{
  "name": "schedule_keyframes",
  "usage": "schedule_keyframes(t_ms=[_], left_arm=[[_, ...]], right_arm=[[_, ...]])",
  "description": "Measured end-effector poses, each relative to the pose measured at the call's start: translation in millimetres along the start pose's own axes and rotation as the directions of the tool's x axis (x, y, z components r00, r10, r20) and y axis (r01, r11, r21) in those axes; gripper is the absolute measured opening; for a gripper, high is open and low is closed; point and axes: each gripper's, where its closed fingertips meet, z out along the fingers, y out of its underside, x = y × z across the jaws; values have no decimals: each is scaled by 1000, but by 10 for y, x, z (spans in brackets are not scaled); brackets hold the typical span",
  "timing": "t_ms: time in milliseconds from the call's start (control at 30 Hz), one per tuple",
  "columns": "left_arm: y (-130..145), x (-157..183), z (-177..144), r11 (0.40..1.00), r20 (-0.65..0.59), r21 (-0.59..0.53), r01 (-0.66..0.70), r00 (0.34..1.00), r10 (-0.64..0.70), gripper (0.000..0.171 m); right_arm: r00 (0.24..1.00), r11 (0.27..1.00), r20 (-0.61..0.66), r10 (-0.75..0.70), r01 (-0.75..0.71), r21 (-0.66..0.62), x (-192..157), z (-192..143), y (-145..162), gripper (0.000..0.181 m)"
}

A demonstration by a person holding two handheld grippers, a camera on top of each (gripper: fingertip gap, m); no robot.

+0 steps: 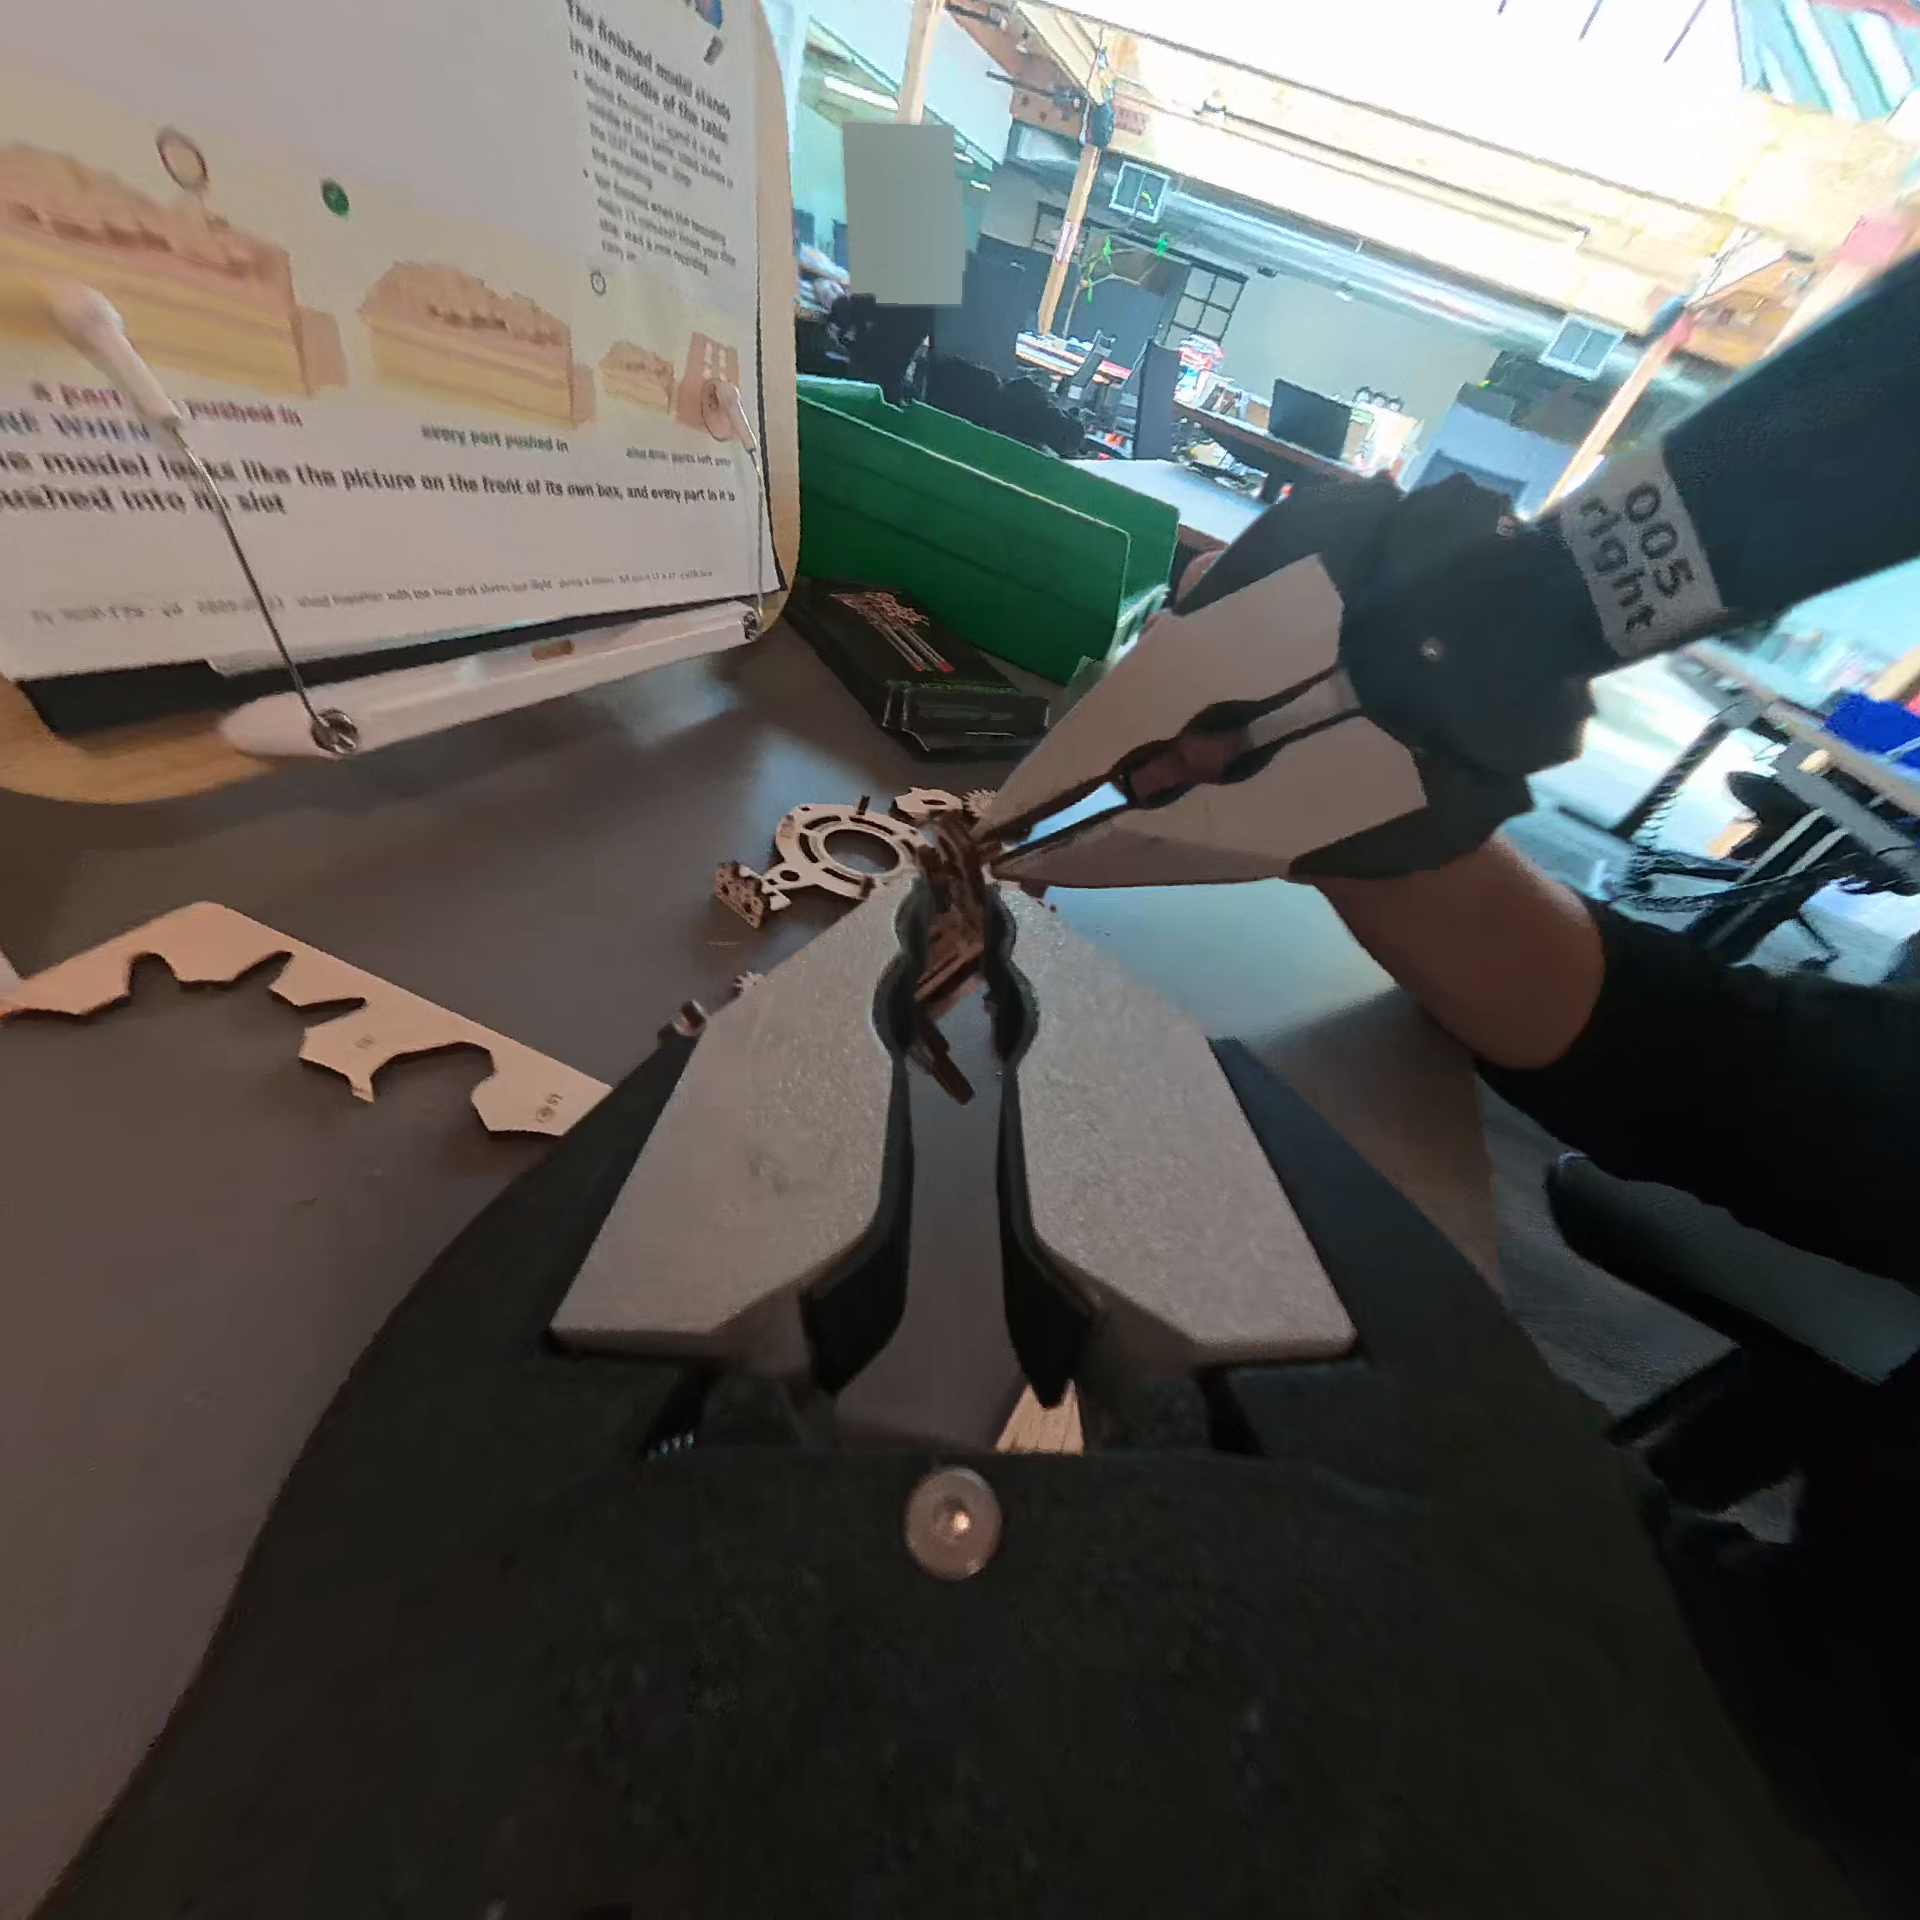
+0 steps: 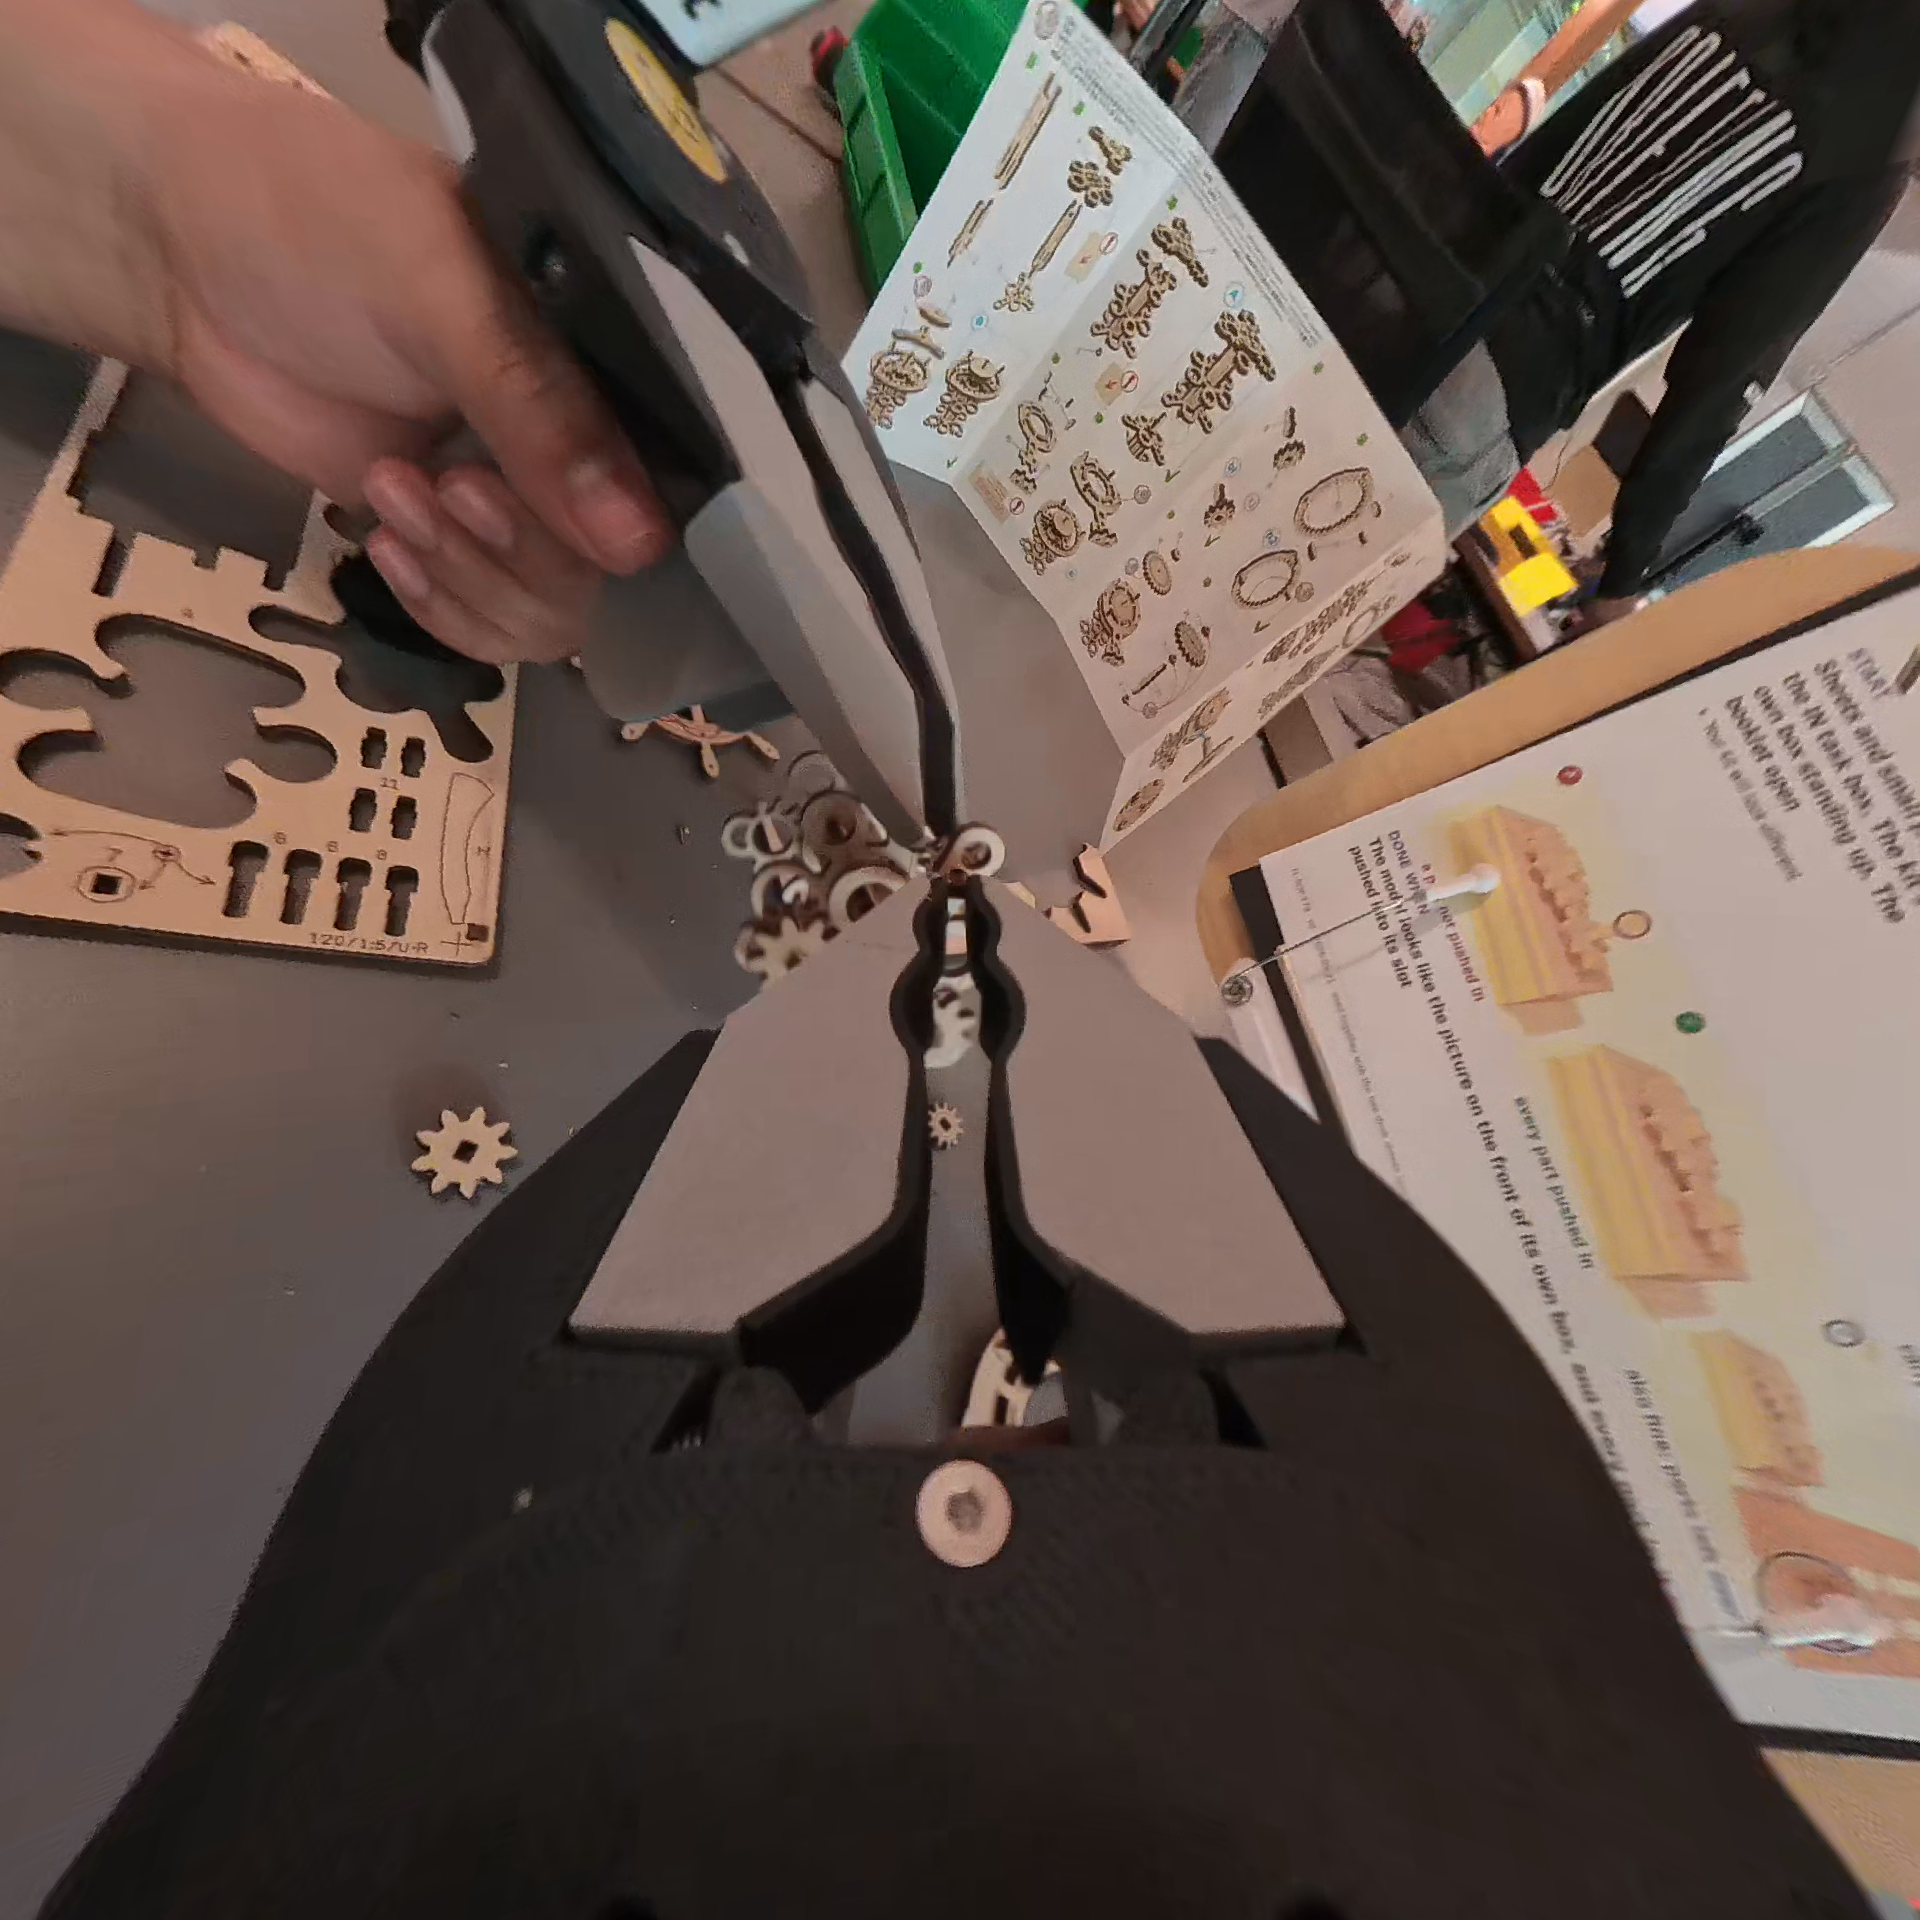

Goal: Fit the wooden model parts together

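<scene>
My left gripper (image 1: 951,902) is shut on a small wooden sub-assembly (image 1: 951,961) of dark-edged flat pieces and holds it just above the grey table. My right gripper (image 1: 987,844) comes in from the right, its tips closed on a small wooden part against the top of that assembly. In the right wrist view my right gripper (image 2: 956,896) meets the left gripper (image 2: 937,831) tip to tip, with a small ringed wooden piece (image 2: 974,852) between them. A flat ring-shaped part (image 1: 842,854) and a pile of loose parts (image 2: 821,868) lie just behind.
A punched-out plywood sheet (image 2: 260,727) lies on the left, also in the left wrist view (image 1: 312,1008). A loose gear (image 2: 464,1150) lies near it. A folded instruction booklet (image 2: 1143,416), a clipboard with a sheet (image 1: 364,312), a green bin (image 1: 966,520) and a black box (image 1: 914,665) stand behind. My left and right fingertips are right by each other.
</scene>
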Motion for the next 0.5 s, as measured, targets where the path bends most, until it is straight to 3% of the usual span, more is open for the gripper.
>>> schedule_keyframes(t_ms=[133, 333, 500], left_arm=[[-69, -59, -50, 987, 101, 8, -158, 982, 157, 11], [26, 89, 27, 941, 71, -56, -334, 939, 337, 25], [56, 54, 51, 850, 160, -109, -516, 835, 527, 31]], right_arm=[[997, 996, 37, 72, -74, 52, 14, -51, -24, 0], [982, 983, 108, 155, -165, 86, -1, -89, -35, 0], [968, 975, 148, 203, -213, 55, -46, -61, 8, 0]])
